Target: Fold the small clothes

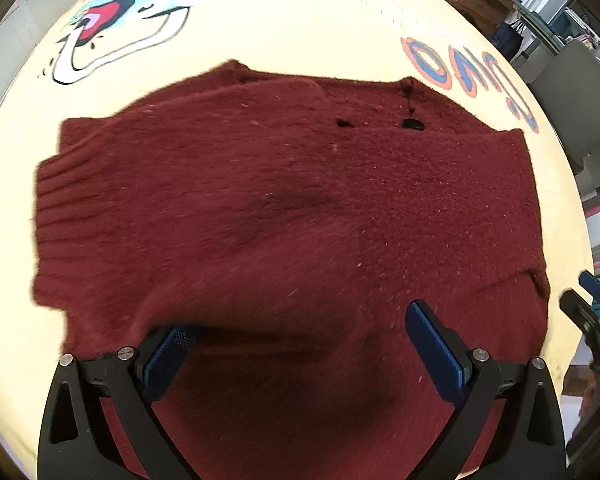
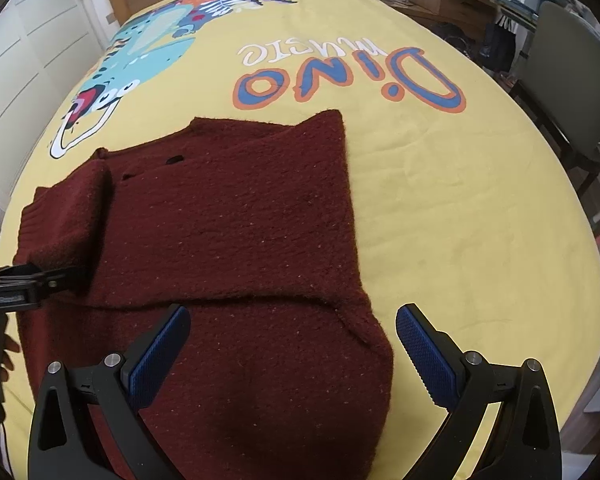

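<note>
Where the left wrist view looks steeply down, a dark red sweater (image 1: 284, 208) of fuzzy, pilled knit lies flat on the bed's yellow printed cover (image 1: 308, 28), its long axis running side to side, a ribbed cuff (image 1: 52, 204) at its left end and two small dark holes (image 1: 380, 124) near its far edge. The left tool (image 1: 296, 344) hangs released over the sweater's near part, its blue ribbed pads spread wide and nothing clamped between them. In the right wrist view the same sweater (image 2: 228, 232) shows as a blocky folded shape with a sleeve laid across it and a straight right edge beside bare cover (image 2: 460, 200). The right tool (image 2: 292, 340) stands released too, pads wide over the sweater's near right corner, gripping nothing.
</note>
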`<state>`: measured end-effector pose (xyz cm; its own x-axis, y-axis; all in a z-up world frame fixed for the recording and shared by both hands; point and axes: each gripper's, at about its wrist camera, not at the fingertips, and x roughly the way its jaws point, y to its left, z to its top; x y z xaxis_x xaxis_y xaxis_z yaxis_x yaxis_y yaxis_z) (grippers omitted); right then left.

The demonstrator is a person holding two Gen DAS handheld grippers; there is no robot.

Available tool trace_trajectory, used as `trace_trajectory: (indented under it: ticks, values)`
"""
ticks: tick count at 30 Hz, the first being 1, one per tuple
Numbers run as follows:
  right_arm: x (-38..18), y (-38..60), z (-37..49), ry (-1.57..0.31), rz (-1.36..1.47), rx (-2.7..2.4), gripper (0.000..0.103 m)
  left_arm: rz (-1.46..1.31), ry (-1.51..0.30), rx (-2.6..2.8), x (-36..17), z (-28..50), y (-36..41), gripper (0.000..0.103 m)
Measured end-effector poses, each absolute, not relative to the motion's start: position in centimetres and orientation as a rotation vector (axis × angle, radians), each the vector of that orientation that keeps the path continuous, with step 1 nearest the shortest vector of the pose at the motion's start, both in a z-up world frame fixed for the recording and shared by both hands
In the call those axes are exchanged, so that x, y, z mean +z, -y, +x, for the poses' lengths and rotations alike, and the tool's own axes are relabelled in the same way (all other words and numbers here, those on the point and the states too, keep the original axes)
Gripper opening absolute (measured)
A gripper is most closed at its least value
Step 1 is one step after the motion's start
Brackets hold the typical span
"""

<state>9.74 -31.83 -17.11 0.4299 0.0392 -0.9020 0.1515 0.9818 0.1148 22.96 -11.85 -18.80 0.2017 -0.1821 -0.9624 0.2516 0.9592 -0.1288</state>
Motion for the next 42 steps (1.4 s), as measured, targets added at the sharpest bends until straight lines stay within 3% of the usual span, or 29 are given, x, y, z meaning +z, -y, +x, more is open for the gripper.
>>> trace_trajectory:
  ticks: [12, 26, 28, 30, 31, 33, 35, 37, 42]
  values:
    - [-17.0, 30.3, 9.8, -1.127, 0.166, -0.053, 0.102, 0.133, -1.278, -0.202, -16.7, 20.4, 3.0, 0.100]
    - [-17.3, 24.3, 11.1, -1.159, 0.067, 0.037, 0.102, 0.032, -1.288, -0.167, -22.2, 21.0, -1.5, 0.097]
    - [-17.1, 22.9, 11.5, -1.156, 0.040, 0.058, 0.102, 0.032, -1.290, -0.170, -22.6, 21.3, -1.6, 0.088]
    - [-16.7, 21.2, 12.0, -1.149, 0.006, 0.083, 0.102, 0.016, -1.304, -0.175, -23.1, 21.7, -2.1, 0.063]
    - [-16.4, 20.4, 12.3, -1.144, -0.008, 0.098, 0.102, 0.005, -1.301, -0.178, -23.2, 21.7, -2.3, 0.058]
    - [-15.9, 18.5, 13.1, -1.130, -0.036, 0.137, 0.102, -0.029, -1.295, -0.193, -23.1, 21.7, -2.8, 0.035]
    - [-15.2, 16.4, 14.0, -1.111, -0.070, 0.175, 0.102, -0.062, -1.300, -0.224, -23.0, 21.7, -3.2, 0.025]
    - [-14.5, 14.1, 15.1, -1.096, -0.100, 0.222, 0.102, -0.084, -1.301, -0.231, -22.9, 21.8, -3.5, 0.020]
    - [-14.0, 8.2, 17.4, -1.095, -0.176, 0.372, 0.102, -0.145, -1.306, -0.248, -23.2, 21.9, -4.2, 0.019]
